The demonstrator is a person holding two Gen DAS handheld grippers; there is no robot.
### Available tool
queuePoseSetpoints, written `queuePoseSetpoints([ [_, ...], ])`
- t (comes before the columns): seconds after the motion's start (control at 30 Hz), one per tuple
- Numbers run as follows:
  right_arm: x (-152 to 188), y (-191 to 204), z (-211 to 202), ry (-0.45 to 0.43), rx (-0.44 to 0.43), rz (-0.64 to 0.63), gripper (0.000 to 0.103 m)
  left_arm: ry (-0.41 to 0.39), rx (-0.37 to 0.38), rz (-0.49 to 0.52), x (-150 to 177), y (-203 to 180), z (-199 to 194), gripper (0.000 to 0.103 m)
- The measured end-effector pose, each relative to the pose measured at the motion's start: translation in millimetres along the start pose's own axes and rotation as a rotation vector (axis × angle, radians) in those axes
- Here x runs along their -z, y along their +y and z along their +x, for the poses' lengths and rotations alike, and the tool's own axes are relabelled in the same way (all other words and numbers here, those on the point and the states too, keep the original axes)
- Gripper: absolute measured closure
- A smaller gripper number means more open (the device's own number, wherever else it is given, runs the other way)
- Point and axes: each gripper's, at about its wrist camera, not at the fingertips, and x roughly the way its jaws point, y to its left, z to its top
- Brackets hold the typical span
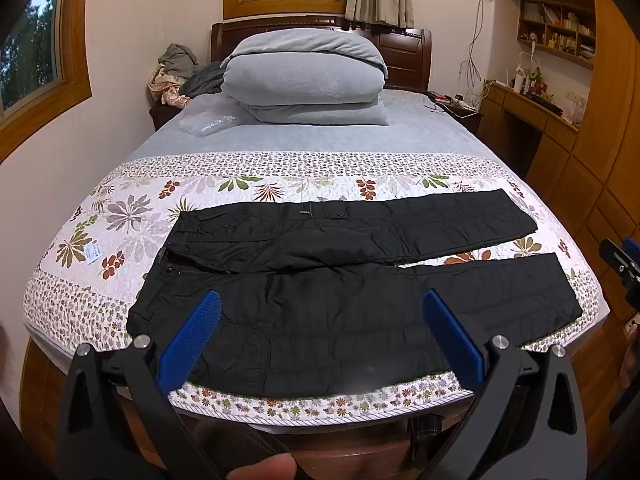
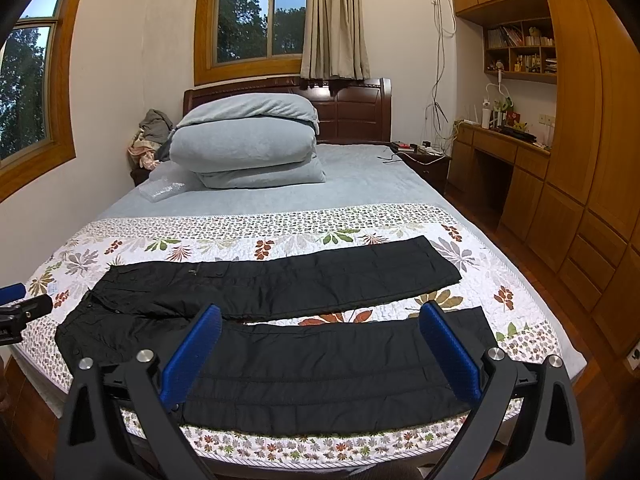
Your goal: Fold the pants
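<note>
Black quilted pants (image 1: 340, 276) lie flat across the foot of the bed, waist at the left, both legs spread apart toward the right; they also show in the right wrist view (image 2: 280, 320). My left gripper (image 1: 320, 308) is open and empty, held above the near leg by the waist end. My right gripper (image 2: 320, 320) is open and empty, above the near leg toward the hem. The right gripper's tip shows at the right edge of the left wrist view (image 1: 624, 260). The left gripper's tip shows at the left edge of the right wrist view (image 2: 20, 308).
The bed has a floral quilt (image 1: 120, 216) at its foot and a grey sheet behind. A folded grey duvet (image 1: 308, 76) lies by the headboard. A clothes pile (image 1: 176, 76) sits far left. A nightstand (image 1: 456, 108), desk and wooden wardrobe (image 1: 600, 184) stand at the right.
</note>
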Motion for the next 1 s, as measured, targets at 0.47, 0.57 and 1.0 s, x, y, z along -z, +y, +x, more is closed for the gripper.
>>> queuePoseSetpoints([
  [0.47, 0.3, 1.9, -3.4, -0.005, -0.001, -0.003, 0.003, -0.007, 0.000, 0.004, -2.3, -1.3, -3.5, 0.002],
  [0.57, 0.4, 1.8, -3.4, -0.005, -0.001, -0.003, 0.003, -0.007, 0.000, 0.002, -1.1, -2.3, -4.3, 0.002],
  [1.0, 0.4, 3.2, -5.0, -0.007, 0.001, -0.004, 0.003, -0.010, -0.002, 0.004, -1.4, -1.7, -5.1, 0.002],
])
